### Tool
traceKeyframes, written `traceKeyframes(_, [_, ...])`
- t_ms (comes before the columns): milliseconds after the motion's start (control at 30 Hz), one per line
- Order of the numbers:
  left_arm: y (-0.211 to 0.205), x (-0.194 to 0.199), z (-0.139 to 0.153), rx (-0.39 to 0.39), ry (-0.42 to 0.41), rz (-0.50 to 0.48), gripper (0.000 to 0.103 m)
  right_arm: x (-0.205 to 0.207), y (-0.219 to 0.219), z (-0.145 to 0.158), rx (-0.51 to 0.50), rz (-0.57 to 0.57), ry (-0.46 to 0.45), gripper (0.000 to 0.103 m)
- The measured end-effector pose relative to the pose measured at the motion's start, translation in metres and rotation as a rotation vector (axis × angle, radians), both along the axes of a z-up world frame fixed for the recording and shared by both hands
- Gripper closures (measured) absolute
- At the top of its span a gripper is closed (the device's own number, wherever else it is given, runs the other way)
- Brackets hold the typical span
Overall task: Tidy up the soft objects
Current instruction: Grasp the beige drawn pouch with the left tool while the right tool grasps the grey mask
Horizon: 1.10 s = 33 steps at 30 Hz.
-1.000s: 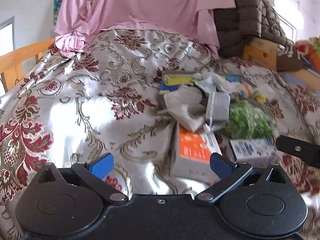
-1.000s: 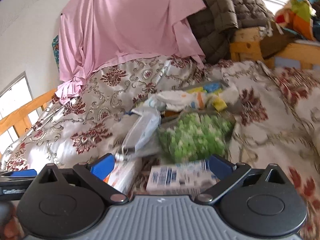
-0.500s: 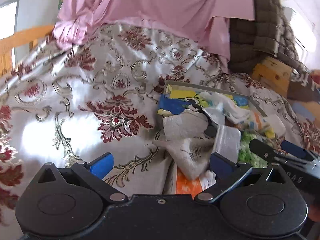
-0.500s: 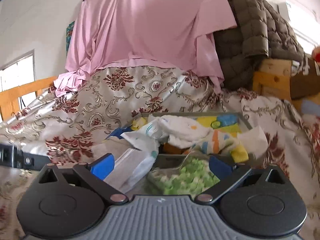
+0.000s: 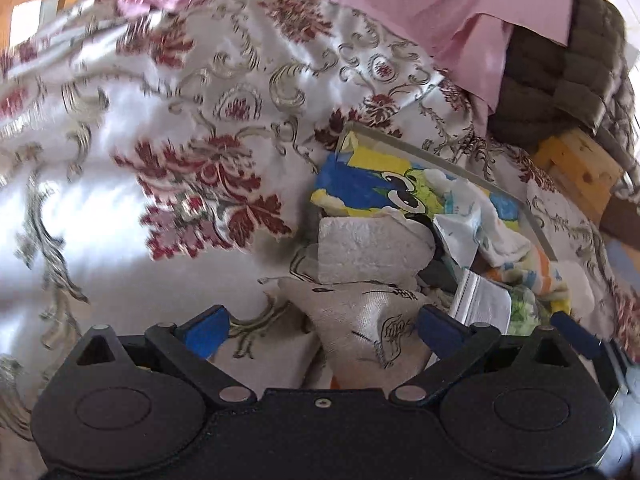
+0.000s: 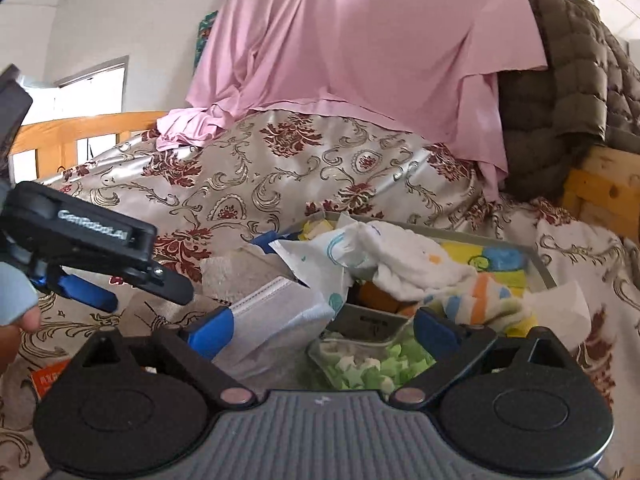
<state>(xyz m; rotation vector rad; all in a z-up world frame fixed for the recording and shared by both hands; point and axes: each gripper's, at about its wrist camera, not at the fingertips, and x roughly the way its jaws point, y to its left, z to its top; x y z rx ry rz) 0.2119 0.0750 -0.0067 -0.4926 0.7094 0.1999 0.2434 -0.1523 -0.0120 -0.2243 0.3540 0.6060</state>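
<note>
A pile of soft things lies in and around a grey tray (image 5: 440, 160) (image 6: 538, 258) on the bed. It holds a blue and yellow cartoon cloth (image 5: 360, 184), white cloths (image 6: 404, 256), a striped sock (image 6: 480, 296) and a grey towel (image 5: 372, 248). My left gripper (image 5: 320, 330) (image 6: 132, 288) stands open over a beige embroidered pouch (image 5: 368, 328), its pads apart from it. My right gripper (image 6: 322, 332) is open and its jaws are closing. A clear pack of white pads (image 6: 280, 320) and a bag of green foam bits (image 6: 372, 364) lie between its fingers, unpressed.
A floral satin bedspread (image 5: 160, 120) covers the bed. A pink sheet (image 6: 360, 40) and a brown quilted blanket (image 6: 560, 80) hang behind. Wooden bed rails (image 6: 80, 128) stand left and right. An orange box (image 6: 48, 380) lies under the pouch. A person's hand (image 6: 16, 320) holds the left gripper.
Both grippers have moved in closer to the pile and rolled. The left one now hangs over the beige pouch and shows at the left of the right wrist view.
</note>
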Motion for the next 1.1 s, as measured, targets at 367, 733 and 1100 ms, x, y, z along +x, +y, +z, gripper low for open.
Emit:
traceKeyframes(367, [0.001, 0.017, -0.012, -0.060, 0.030, 0.009, 0.037, 0.003, 0.020, -0.003, -0.110, 0.080, 0.000, 0.013])
traceKeyframes(733, [-0.008, 0.021, -0.007, -0.071, 0.013, -0.039, 0.064, 0.001, 0.026, -0.009, -0.153, 0.105, 0.017, 0.028])
traceKeyframes(1100, [-0.016, 0.015, 0.005, -0.034, -0.005, -0.125, 0.084, -0.005, 0.026, -0.004, -0.176, 0.111, 0.016, 0.065])
